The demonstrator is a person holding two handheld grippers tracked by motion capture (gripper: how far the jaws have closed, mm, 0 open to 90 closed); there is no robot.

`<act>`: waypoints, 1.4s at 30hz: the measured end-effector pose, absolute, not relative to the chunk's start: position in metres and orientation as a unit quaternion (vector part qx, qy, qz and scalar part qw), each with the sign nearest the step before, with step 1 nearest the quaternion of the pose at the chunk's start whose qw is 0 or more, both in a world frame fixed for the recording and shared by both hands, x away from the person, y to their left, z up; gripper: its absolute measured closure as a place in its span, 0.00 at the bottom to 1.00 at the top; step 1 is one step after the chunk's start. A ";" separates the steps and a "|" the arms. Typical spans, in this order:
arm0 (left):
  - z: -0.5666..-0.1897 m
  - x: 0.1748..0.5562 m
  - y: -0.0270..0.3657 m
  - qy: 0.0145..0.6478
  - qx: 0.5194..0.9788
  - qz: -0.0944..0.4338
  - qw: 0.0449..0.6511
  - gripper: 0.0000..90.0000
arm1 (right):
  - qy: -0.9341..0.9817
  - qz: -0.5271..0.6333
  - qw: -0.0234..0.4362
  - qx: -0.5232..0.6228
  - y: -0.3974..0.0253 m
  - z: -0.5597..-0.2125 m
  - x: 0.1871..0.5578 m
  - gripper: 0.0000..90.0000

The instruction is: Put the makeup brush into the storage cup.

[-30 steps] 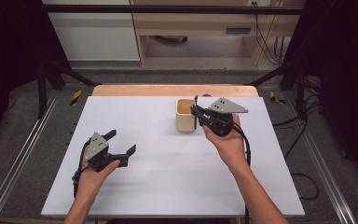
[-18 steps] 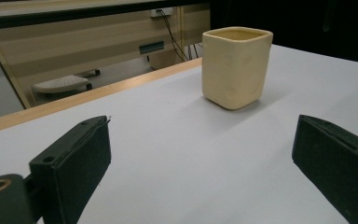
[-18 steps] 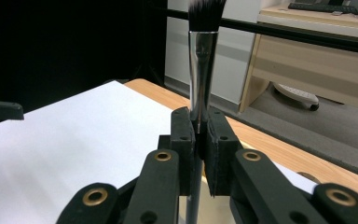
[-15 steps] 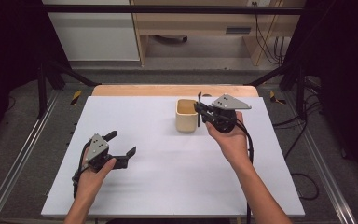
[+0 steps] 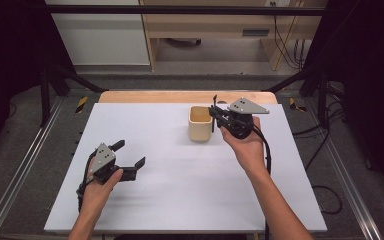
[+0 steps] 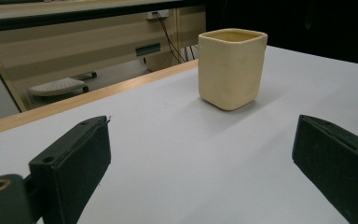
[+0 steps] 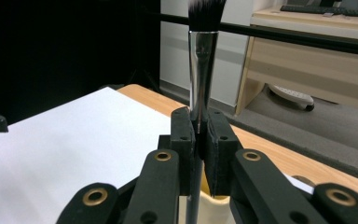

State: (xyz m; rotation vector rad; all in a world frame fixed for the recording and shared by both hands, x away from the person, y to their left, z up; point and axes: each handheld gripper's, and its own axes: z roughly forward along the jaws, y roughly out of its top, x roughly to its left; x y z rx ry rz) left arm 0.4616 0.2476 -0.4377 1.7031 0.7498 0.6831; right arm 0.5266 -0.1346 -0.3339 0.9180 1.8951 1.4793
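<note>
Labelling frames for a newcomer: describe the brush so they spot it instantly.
Start at the white table, then find the cream square cup near its far edge. Just right of the cup, the right gripper is shut on the makeup brush, held upright. It is the thin stick with a silver ferrule and dark bristles on top.

text: none legible | labels: none | brands: none | numbers: none | signs: none

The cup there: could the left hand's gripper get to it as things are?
Probably yes. The left gripper is open and faces the cup over bare table; the right gripper, holding a brush, crowds only the cup's far side.
</note>
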 end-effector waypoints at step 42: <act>-0.437 0.459 0.246 0.302 0.720 0.284 0.557 0.04 | 0.657 0.563 0.336 0.371 -0.122 -0.325 0.571 0.93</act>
